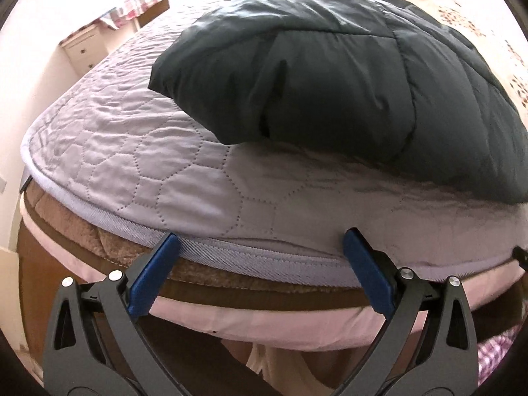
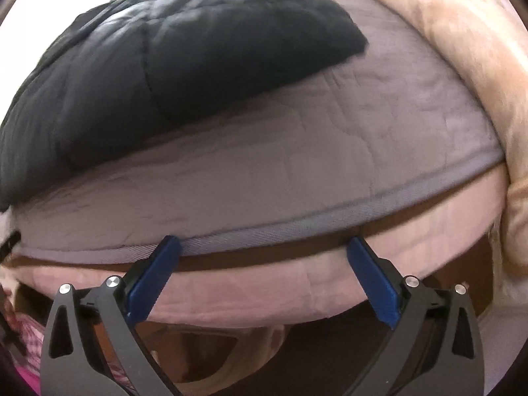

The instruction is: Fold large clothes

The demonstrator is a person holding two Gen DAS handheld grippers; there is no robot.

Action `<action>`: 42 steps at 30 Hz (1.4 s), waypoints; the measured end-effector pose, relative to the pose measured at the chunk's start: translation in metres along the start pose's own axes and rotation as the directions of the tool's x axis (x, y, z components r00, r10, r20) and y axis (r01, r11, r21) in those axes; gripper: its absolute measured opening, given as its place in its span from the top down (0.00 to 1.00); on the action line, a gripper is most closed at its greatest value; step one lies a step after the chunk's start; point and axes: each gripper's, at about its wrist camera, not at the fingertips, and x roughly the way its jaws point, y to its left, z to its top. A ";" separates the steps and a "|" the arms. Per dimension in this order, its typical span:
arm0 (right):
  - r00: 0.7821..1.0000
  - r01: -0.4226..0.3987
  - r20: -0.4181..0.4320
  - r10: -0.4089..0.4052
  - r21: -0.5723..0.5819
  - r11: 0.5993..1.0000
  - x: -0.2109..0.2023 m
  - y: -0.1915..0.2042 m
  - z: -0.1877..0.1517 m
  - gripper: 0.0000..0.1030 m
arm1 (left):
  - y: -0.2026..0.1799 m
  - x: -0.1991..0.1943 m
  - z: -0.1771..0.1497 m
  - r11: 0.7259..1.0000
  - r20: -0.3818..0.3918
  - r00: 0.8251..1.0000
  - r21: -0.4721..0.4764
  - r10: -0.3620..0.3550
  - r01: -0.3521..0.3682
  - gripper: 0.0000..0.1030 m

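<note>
A dark quilted puffer jacket [image 1: 330, 76] lies folded on a grey quilted bed cover [image 1: 138, 165]. It also shows in the right wrist view [image 2: 148, 76], at the upper left. My left gripper [image 1: 262, 244] is open and empty at the bed's near edge, short of the jacket. My right gripper [image 2: 264, 247] is open and empty at the same edge, with the jacket ahead and to its left. Neither gripper touches the jacket.
A beige fleece blanket [image 2: 462, 66] is heaped on the bed's right side. Brown and pink bedding layers [image 1: 231, 316] hang below the grey cover's rim. A white drawer unit [image 1: 84, 51] and a checked cloth [image 1: 138, 3] stand beyond the bed's far left.
</note>
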 end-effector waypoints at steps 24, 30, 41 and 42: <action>0.942 -0.220 0.205 0.265 -0.218 0.951 -0.066 0.133 0.232 0.34 | 0.026 -0.064 0.125 0.992 0.257 0.959 -0.005 -0.117 0.122 0.11; 0.968 -0.203 0.089 0.234 -0.264 0.943 -0.007 0.193 0.290 0.29 | 0.022 -0.026 0.143 0.991 0.169 0.978 -0.036 -0.121 0.129 0.11; 0.999 -0.031 0.021 0.046 -0.458 0.888 0.046 0.233 0.276 0.76 | 0.027 -0.001 0.133 0.987 0.126 0.981 -0.037 -0.148 0.154 0.10; 0.998 -0.033 0.034 0.055 -0.461 0.887 0.043 0.234 0.275 0.86 | 0.027 -0.001 0.132 0.988 0.126 0.981 -0.036 -0.147 0.153 0.10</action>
